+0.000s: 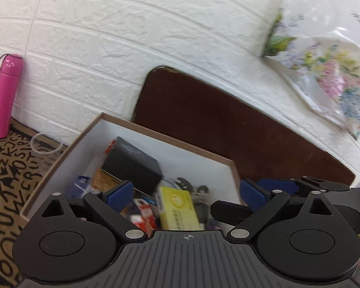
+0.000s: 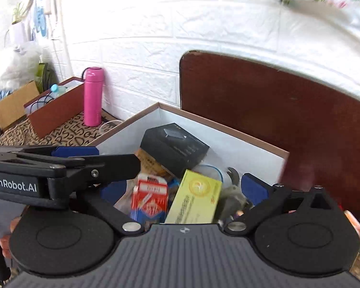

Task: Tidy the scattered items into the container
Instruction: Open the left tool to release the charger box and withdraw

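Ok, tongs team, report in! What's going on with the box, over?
Left tongs open, empty. Right tongs open, empty. Box holds black carton, yellow packet, red packet. Nothing blocking, over.

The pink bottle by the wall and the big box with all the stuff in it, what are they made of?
The pink bottle looks like painted metal or hard plastic: its smooth, slightly glossy side catches a highlight, but the look cannot settle which. The big box seems to be stiff cardboard: thin straight walls, matte brown outside, plain white inside, with a sharp folded corner.
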Demonstrator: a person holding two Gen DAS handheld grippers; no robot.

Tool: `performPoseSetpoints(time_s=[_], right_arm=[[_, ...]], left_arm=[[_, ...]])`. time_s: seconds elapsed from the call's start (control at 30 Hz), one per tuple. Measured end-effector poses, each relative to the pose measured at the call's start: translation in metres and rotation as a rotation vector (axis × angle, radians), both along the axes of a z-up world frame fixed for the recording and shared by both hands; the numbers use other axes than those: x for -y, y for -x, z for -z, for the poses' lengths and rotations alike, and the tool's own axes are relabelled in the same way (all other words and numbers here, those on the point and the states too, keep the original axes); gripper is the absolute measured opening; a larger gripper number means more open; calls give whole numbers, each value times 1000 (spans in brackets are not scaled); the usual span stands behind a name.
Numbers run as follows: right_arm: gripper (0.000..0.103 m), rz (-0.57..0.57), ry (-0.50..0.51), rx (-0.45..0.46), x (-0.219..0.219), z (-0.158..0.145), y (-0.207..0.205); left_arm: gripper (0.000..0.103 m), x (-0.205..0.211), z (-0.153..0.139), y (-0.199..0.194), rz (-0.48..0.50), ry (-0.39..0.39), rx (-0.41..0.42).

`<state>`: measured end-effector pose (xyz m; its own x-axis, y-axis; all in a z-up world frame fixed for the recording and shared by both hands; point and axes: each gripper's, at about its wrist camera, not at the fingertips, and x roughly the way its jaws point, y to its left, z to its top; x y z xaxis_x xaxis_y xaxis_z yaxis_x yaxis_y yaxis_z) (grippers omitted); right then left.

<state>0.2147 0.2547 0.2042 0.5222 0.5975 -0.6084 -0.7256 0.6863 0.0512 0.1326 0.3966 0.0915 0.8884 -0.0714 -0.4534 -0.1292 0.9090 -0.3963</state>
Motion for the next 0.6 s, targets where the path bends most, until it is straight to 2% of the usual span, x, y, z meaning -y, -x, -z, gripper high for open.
performPoseSetpoints(time_s=[0.2, 0.37, 0.6], right_arm=[[103, -54, -44, 112, 53, -8, 74], [103, -57, -14, 219, 98, 4, 131], [103, 47, -68, 208, 174, 49, 182]], left_arm=[[103, 62, 1, 49, 55, 25, 44], [103, 117, 20, 79, 105, 37, 53], [103, 189, 63, 114, 164, -11, 48]])
